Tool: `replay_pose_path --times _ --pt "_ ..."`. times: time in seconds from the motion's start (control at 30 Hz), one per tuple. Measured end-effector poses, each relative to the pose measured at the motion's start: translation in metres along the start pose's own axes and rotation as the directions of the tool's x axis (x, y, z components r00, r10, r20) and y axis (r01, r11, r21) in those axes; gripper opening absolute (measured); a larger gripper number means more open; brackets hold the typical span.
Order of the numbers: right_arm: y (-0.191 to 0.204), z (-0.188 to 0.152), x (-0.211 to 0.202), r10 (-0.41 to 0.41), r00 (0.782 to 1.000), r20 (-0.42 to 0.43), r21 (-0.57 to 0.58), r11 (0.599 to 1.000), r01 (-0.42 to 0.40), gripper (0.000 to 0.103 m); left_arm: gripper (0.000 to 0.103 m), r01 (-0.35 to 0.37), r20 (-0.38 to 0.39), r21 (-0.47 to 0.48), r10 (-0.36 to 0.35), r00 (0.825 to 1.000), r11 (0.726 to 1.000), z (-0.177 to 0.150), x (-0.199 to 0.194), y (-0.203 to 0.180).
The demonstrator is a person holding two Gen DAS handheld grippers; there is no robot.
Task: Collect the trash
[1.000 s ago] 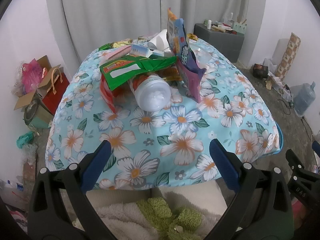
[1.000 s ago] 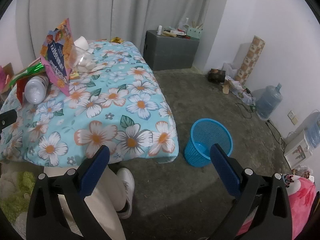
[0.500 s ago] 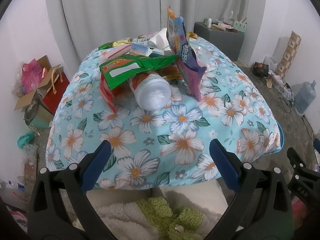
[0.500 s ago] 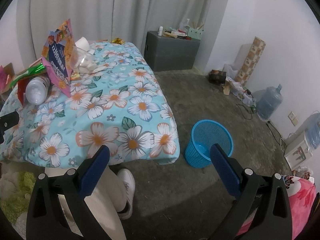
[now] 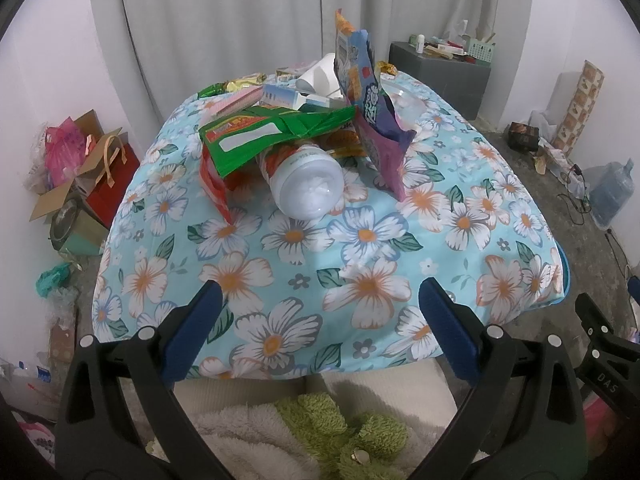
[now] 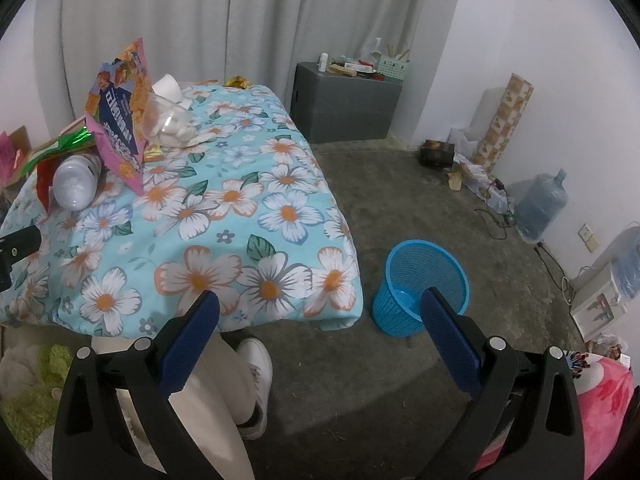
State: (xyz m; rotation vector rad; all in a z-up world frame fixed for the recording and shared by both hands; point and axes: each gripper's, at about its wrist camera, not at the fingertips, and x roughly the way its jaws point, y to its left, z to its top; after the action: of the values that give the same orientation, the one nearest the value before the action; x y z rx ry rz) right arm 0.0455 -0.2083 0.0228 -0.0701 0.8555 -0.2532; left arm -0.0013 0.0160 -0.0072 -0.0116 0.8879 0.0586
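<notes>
A pile of trash lies on the floral tablecloth [image 5: 360, 240]: a clear plastic bottle [image 5: 306, 184] on its side, a green wrapper [image 5: 272, 134] over it, a red wrapper [image 5: 214, 188], an upright purple snack bag [image 5: 368, 108], a white cup [image 5: 320, 74]. My left gripper [image 5: 318, 300] is open and empty over the near table edge, short of the bottle. My right gripper [image 6: 318, 308] is open and empty off the table's right corner. The blue trash basket [image 6: 420, 284] stands on the floor by the right finger. The bottle [image 6: 76, 186] and snack bag [image 6: 120, 112] show at left.
A grey cabinet [image 6: 344, 104] with small items stands at the back. A water jug [image 6: 542, 204], cables and boxes line the right wall. Bags and cartons [image 5: 80, 168] lie left of the table. My leg and white shoe [image 6: 252, 380] are under the right gripper.
Both views shifted slightly; the right gripper has moved a little closer to the table. Both grippers stay open and empty.
</notes>
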Motion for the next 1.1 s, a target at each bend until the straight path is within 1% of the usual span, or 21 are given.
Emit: replay_pose_path --times 0.33,0.47,0.57,0.67,0.77,0.83,0.93,1.03,1.07,1.1 --pt "0.004 0.001 -0.001 -0.005 1.000 -0.005 0.007 1.000 0.006 0.098 0.094 -0.002 -0.017 0.003 0.002 1.000 1.000 -0.005 0.004 0.004" --pt "0.003 0.000 0.003 -0.002 1.000 0.001 0.018 1.000 0.002 0.098 0.094 -0.010 -0.023 0.005 0.010 1.000 1.000 -0.001 0.005 0.004" --pt "0.000 0.003 0.008 0.019 1.000 0.018 0.040 0.999 -0.020 0.098 0.094 -0.015 -0.015 0.000 0.015 1.000 1.000 0.005 0.008 0.012" --pt "0.002 0.014 0.011 0.054 0.997 0.057 0.038 0.998 -0.056 0.098 0.094 -0.022 0.003 -0.009 0.022 1.000 1.000 0.014 0.009 0.021" --pt "0.014 0.031 0.011 0.114 0.987 0.112 0.017 0.993 -0.117 0.098 0.094 -0.014 0.017 -0.042 0.014 1.000 0.999 0.020 0.010 0.038" --pt "0.025 0.045 0.010 0.182 0.969 0.168 0.007 0.983 -0.186 0.098 0.094 0.004 0.026 -0.069 -0.002 1.000 0.998 0.026 0.012 0.054" --pt "0.042 0.065 0.011 0.248 0.944 0.218 0.001 0.967 -0.255 0.098 0.094 0.053 0.029 -0.093 -0.050 0.998 0.994 0.034 0.018 0.077" --pt "0.056 0.082 0.010 0.291 0.920 0.262 -0.007 0.954 -0.300 0.098 0.094 0.140 0.037 -0.097 -0.137 0.990 0.985 0.046 0.025 0.106" --pt "0.060 0.088 0.010 0.304 0.912 0.275 -0.010 0.950 -0.313 0.098 0.094 0.172 0.050 -0.101 -0.168 0.985 0.980 0.048 0.027 0.113" --pt "0.064 0.096 0.010 0.324 0.901 0.288 -0.015 0.942 -0.334 0.098 0.094 0.228 0.082 -0.115 -0.219 0.972 0.967 0.052 0.028 0.126"
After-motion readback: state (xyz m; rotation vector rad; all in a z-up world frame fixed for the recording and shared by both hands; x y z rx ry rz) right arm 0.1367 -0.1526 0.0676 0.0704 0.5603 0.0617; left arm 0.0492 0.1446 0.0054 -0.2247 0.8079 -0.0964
